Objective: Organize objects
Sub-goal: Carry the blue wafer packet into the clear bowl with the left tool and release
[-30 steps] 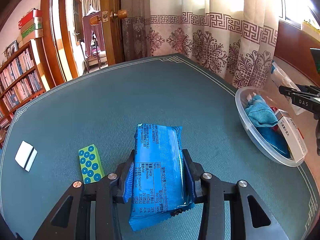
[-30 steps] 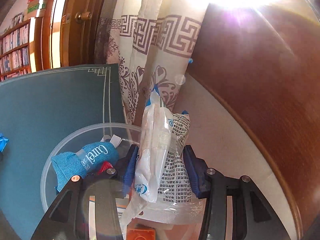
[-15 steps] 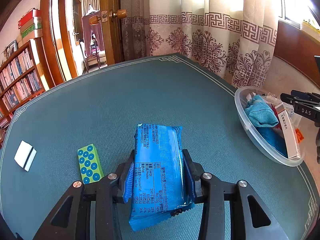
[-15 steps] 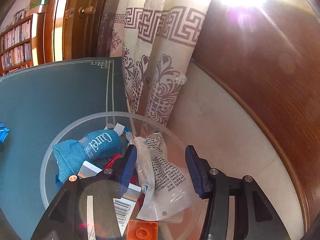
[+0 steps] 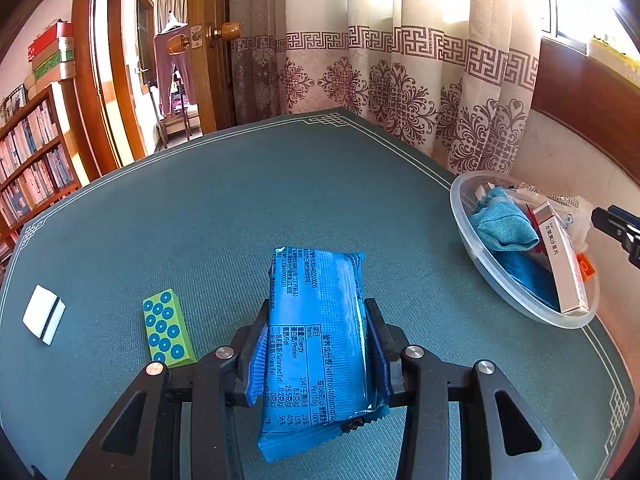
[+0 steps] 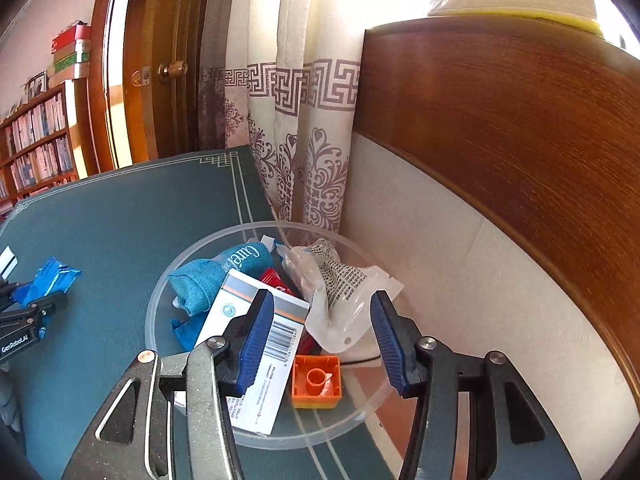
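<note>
My left gripper [image 5: 316,344] pinches a blue snack packet [image 5: 318,340] between its pads, nutrition panel facing up, above the teal table mat [image 5: 240,208]. On the mat just left of it lies a green block with blue dots [image 5: 167,328], and farther left a small white piece with a dark stripe [image 5: 43,314]. My right gripper [image 6: 322,336] hangs over the clear plastic bowl [image 6: 160,300] at the mat's edge by the wall, its blue-padded jaws spread with nothing pressed between them. In the bowl I see a blue Curel cloth pouch [image 6: 218,276], a white box with a barcode [image 6: 256,344] partly behind my left-side pad, a crumpled clear printed bag [image 6: 340,292], a red item mostly buried beneath them, and an orange brick [image 6: 316,380] showing its hollow underside. A patterned curtain [image 5: 400,80] hangs behind the table, beside a wooden door [image 5: 208,60] and a bookshelf [image 5: 32,172]; wood panelling [image 6: 500,140] lines the wall beside the bowl.
</note>
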Tool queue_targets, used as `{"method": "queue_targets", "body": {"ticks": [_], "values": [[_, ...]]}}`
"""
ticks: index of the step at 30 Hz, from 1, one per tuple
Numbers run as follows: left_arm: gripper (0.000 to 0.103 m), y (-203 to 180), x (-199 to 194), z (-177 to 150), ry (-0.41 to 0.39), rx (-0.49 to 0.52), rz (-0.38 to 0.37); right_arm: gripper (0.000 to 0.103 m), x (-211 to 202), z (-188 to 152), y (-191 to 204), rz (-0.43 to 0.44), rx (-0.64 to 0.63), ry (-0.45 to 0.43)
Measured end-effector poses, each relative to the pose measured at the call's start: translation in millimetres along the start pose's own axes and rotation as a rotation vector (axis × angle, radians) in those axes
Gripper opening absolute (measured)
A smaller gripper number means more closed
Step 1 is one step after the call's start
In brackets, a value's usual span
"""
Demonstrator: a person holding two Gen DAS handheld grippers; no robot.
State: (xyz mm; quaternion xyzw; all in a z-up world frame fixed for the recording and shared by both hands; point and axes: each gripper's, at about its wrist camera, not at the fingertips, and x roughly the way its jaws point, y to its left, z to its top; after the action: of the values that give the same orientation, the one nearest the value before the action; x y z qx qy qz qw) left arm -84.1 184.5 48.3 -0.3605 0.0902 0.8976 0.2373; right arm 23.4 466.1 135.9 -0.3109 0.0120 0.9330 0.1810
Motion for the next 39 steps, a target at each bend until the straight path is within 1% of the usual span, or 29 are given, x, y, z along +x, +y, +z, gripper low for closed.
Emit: {"method": "queue_targets", "body": {"ticks": [3,7,14,19,25,31,35,39], "values": [[0.044,-3,-2,1,0.002,-0.008,-0.029,0.052,-13,-13,-4,0.030,0.034,-0.001],[0.044,-11,-4,3,0.010,-0.021,-0.102,0.052,-16,-22,-2,0.066,0.057,0.008],[0.044,-41,-5,4,0.031,-0.010,-0.194,0.052,-4,-26,-2,0.109,0.103,0.027],[0.044,-61,-4,12,0.045,-0.004,-0.251,0.052,-1,-27,-6,0.130,0.126,0.023],[0.044,-85,-2,24,0.043,0.003,-0.308,0.053,0,-27,-12,0.146,0.149,0.012],[0.044,-100,3,33,0.052,-0.025,-0.376,0.053,1,-28,-13,0.153,0.144,0.000],[0.044,-104,10,41,0.043,-0.081,-0.426,0.053,4,-29,-14,0.164,0.152,-0.002],[0.044,-105,20,49,0.032,-0.115,-0.441,0.053,7,-31,-15,0.171,0.158,-0.002]]}}
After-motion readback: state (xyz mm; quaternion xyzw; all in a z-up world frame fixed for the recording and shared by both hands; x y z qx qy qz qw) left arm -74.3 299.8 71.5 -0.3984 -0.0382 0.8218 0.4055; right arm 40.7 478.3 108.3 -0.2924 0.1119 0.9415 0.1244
